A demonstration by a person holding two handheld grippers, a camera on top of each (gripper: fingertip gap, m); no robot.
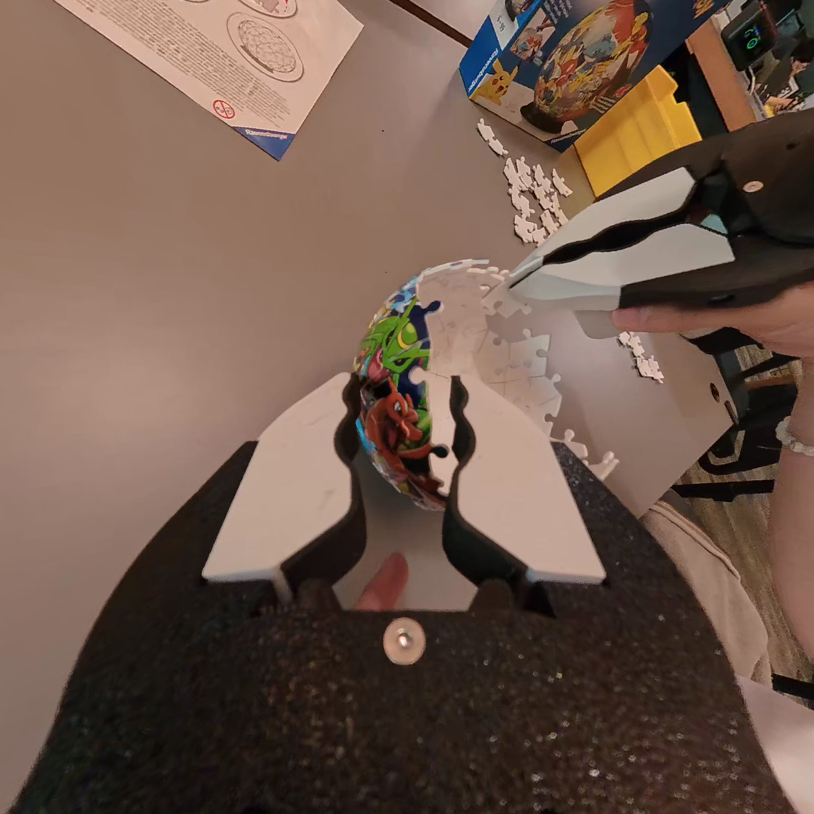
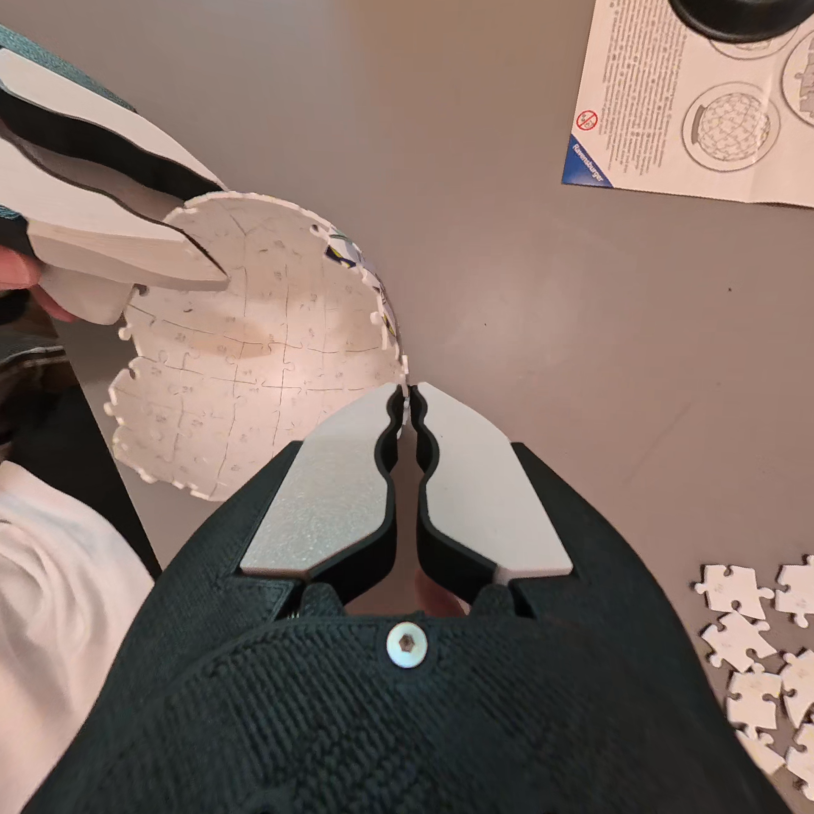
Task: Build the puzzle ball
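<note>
Half-built puzzle ball (image 1: 396, 387) between both grippers — left gripper (image 1: 398, 387) and right gripper (image 2: 407, 390) each clamped on its rim.

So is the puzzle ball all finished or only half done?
Only half done. The puzzle ball is an open bowl-shaped shell with a jagged unfinished rim, white inside showing, and loose puzzle pieces lie on the table.

two close tool-mounted views, facing oppositely.

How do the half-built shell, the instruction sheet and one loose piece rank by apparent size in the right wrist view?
1. Half-built shell, though nearer the camera.
2. Instruction sheet, partly cut off by the frame.
3. Loose piece, clearly smallest.
</note>
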